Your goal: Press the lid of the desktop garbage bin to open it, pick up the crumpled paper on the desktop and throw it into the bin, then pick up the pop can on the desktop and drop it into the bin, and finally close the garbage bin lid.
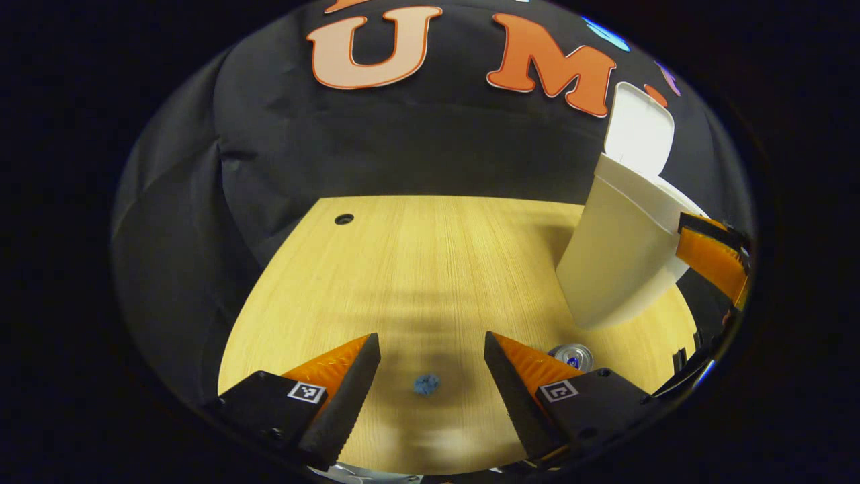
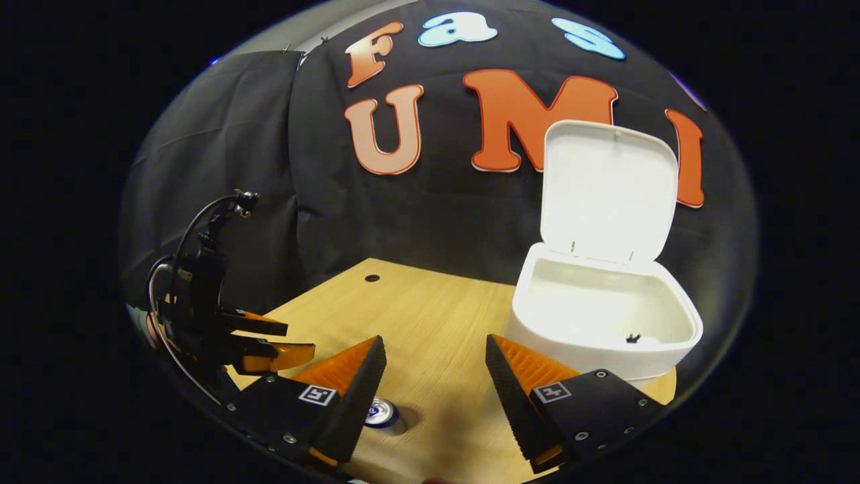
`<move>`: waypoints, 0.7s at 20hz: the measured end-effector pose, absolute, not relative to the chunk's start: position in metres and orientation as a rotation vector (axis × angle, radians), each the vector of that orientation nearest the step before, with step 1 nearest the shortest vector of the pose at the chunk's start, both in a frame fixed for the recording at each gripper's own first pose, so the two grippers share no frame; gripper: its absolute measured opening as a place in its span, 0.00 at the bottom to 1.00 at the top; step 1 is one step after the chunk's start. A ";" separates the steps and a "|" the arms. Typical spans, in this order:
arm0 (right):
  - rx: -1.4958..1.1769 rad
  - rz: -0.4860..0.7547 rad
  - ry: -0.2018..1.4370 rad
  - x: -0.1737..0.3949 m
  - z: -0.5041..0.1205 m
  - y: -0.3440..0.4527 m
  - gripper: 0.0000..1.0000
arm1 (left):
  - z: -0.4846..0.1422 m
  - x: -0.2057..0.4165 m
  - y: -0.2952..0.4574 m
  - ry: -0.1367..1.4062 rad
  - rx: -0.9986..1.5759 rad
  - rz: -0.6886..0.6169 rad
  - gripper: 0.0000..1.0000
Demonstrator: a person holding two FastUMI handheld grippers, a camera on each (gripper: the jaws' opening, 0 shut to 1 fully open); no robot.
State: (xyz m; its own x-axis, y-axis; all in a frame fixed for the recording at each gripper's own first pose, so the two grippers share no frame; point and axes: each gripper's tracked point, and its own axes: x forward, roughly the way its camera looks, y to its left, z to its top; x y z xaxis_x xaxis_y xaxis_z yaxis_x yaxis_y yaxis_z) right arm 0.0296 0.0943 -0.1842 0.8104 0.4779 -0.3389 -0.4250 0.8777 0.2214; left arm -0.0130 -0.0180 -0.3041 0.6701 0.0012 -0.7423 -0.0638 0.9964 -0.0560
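Observation:
The white desktop bin [image 2: 605, 323] stands on the wooden table with its lid [image 2: 608, 191] swung up and open. In the left gripper view the bin [image 1: 618, 262] rises at the right. A small blue crumpled paper [image 1: 426, 384] lies on the table, in line with the gap of my open, empty left gripper [image 1: 431, 336]. The pop can [image 1: 572, 355] stands just past its right finger, near the bin's foot. My right gripper [image 2: 435, 338] is open and empty, raised in front of the bin, with the can [image 2: 381, 411] below beside its left finger. The left gripper [image 2: 285, 339] appears at the far left.
The light wooden table [image 1: 430, 269] has a small round cable hole [image 1: 344, 219] near its back left corner. Black cloth walls close in behind and at the left. One finger of the right gripper [image 1: 712, 259] pokes in beside the bin's right side.

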 end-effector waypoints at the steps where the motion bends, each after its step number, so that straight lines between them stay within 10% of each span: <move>1: 0.134 0.494 0.416 0.028 -0.190 0.101 0.90 | -0.309 -0.017 -0.018 0.857 -0.089 0.030 0.97; 14: 0.044 0.661 0.632 -0.020 -0.276 0.159 0.96 | -0.380 -0.039 -0.025 1.109 -0.115 -0.007 0.99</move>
